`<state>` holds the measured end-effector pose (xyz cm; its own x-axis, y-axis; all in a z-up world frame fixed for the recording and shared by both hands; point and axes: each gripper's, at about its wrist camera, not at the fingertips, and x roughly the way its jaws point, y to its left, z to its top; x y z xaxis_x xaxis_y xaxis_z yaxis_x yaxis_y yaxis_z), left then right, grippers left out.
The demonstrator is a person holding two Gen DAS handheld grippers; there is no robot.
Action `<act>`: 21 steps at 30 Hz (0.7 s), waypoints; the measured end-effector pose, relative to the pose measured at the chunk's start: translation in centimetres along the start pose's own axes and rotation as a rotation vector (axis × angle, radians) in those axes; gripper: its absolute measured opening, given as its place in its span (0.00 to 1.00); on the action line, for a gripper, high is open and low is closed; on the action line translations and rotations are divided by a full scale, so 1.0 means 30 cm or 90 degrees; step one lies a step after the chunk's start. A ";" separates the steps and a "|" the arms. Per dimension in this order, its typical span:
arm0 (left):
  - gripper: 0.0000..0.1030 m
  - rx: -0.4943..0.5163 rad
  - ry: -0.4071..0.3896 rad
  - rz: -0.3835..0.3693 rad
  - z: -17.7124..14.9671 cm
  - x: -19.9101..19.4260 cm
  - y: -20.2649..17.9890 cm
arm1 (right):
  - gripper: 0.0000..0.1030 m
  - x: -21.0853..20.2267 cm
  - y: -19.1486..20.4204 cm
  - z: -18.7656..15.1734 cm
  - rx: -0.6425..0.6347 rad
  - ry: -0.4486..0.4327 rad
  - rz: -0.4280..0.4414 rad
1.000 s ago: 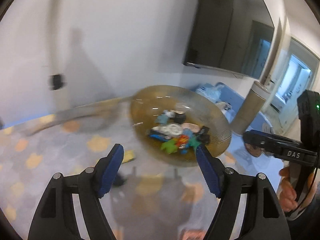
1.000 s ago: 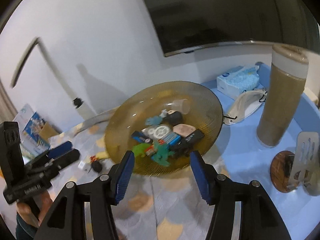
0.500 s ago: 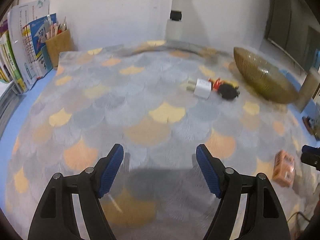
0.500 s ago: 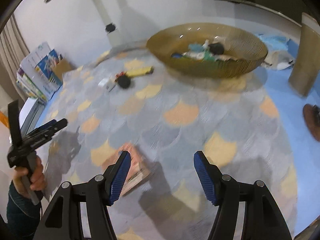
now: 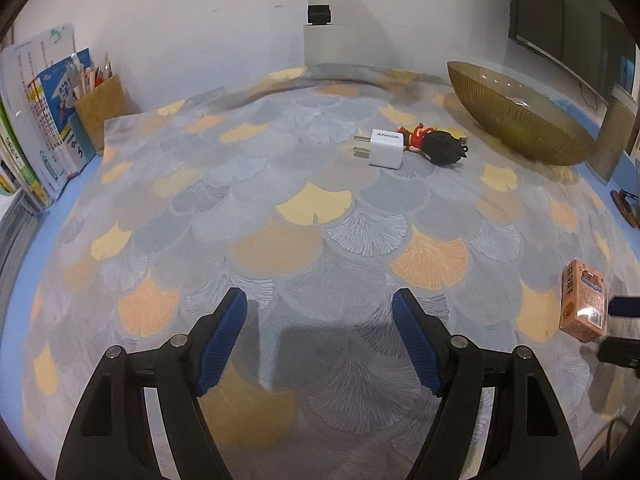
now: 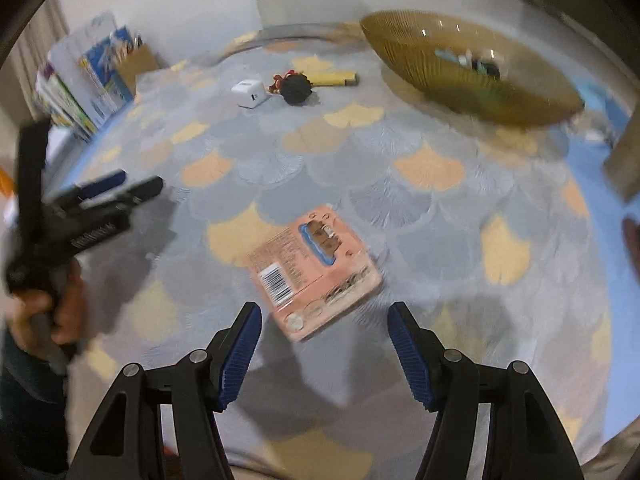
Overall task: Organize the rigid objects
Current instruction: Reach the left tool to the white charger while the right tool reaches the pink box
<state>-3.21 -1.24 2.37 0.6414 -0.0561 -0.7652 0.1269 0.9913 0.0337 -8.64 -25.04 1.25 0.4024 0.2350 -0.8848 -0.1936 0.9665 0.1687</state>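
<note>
Starting from the left of the worktop, some books (image 5: 36,128) and a pencil holder (image 5: 102,100) stand at the edge of the patterned cloth (image 5: 280,208). The left hand-held gripper (image 5: 320,344) hovers over a bare part of this cloth, its jaws well apart and nothing between them.

Further on, near the middle at the back, lie a white charger (image 6: 250,93), a small doll with black hair (image 6: 295,87) just beside it, and a yellow lighter (image 6: 334,78) behind the doll. To the right of them stands the amber bowl (image 6: 400,46), which already holds several small things.

The pink box (image 6: 316,272) lies flat on the cloth, turned at an angle, just ahead of the right hand-held gripper (image 6: 324,352). The jaws of this one are also apart and empty; the box is in front of the fingertips, not yet between them.

I judge that the step in hand is to pick up this box with the right hand-held gripper. To do it well, the person should turn the wrist so that the blue pads (image 6: 240,356) face the two long sides of the box, come down until the pads are beside its sides, and then close evenly. As the box is flat and low, pads that close too high may slip over it or push it across the cloth.
</note>
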 end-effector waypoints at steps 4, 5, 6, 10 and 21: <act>0.71 -0.008 0.012 -0.003 0.003 0.014 0.005 | 0.63 -0.017 0.010 -0.003 0.043 0.007 0.114; 0.71 -0.008 0.010 0.000 0.002 0.014 0.005 | 0.63 -0.005 0.024 0.001 0.041 0.011 0.123; 0.71 -0.007 0.009 0.001 0.002 0.016 0.005 | 0.63 0.018 0.033 0.008 0.044 0.018 0.117; 0.71 -0.004 0.018 -0.015 0.024 0.027 0.001 | 0.63 0.057 0.068 0.063 0.040 -0.006 0.070; 0.71 0.035 0.000 -0.082 0.317 0.182 -0.122 | 0.45 0.148 0.098 0.190 -0.020 -0.085 -0.079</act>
<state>7.03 -6.29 4.18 0.6175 -0.1820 -0.7652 0.2494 0.9680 -0.0289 -2.32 -20.56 0.29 0.5396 0.1273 -0.8323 -0.1624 0.9857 0.0455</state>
